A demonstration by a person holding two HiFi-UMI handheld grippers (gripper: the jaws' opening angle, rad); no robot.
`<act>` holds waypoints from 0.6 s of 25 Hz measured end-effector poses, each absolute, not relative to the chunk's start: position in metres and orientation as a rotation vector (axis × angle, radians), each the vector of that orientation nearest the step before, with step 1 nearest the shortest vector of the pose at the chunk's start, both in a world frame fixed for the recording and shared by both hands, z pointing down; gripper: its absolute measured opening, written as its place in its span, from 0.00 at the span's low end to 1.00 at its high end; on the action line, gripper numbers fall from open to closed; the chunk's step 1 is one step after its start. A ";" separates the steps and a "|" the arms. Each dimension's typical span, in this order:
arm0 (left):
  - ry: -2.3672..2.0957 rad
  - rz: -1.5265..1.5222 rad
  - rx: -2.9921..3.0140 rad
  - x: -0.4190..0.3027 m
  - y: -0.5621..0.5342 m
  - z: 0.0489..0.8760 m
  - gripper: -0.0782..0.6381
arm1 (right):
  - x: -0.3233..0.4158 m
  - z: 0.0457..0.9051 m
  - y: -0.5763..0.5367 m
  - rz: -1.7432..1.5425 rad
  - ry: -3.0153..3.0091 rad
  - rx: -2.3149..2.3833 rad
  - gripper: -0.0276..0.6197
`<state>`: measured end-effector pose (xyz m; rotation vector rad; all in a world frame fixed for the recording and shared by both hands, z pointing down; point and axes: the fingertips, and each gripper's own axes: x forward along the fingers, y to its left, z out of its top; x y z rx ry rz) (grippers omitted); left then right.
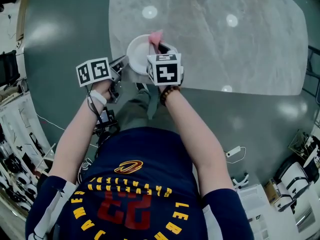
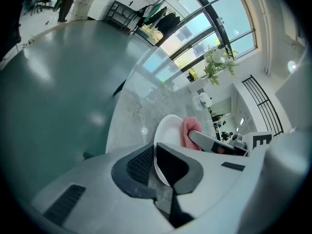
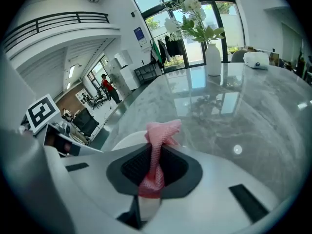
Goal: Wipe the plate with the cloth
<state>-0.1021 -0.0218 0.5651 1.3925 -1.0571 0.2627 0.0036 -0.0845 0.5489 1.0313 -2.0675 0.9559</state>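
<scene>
- Left gripper [image 2: 155, 168]: jaws closed on the near rim of the white plate [image 2: 168, 130], which stands edge-on between them.
- Right gripper [image 3: 153, 172]: jaws clamped on the pink cloth [image 3: 158, 135], whose bunched end sticks out past the tips.
- The cloth end lies against the plate's right side, opposite the left gripper's hold.
- The plate is over the near-left part of the marble table [image 1: 225, 34].

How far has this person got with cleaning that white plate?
Done: both things are gripped. The left tool is clamped on the rim of the white plate, and the right tool grips the pink cloth. In hand: the cloth sits against the plate's face, so wiping seems under way. Left: finishing the wipe; I can't tell how much is clean.
</scene>
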 end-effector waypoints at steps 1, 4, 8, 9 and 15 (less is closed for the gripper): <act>-1.058 0.261 1.389 -0.103 -0.021 0.565 0.14 | 0.010 0.549 -0.084 0.959 -2.063 1.049 0.10; -1.053 0.258 1.385 -0.104 -0.020 0.565 0.14 | 0.026 0.546 -0.085 0.970 -2.047 1.108 0.10; -1.046 0.277 1.390 -0.103 -0.016 0.559 0.14 | 0.048 0.535 -0.084 0.984 -2.029 1.178 0.11; -1.045 0.280 1.390 -0.103 -0.015 0.558 0.14 | 0.052 0.532 -0.084 0.991 -2.032 1.195 0.10; -1.046 0.259 1.392 -0.097 -0.021 0.557 0.14 | 0.048 0.512 -0.084 0.979 -2.105 1.228 0.11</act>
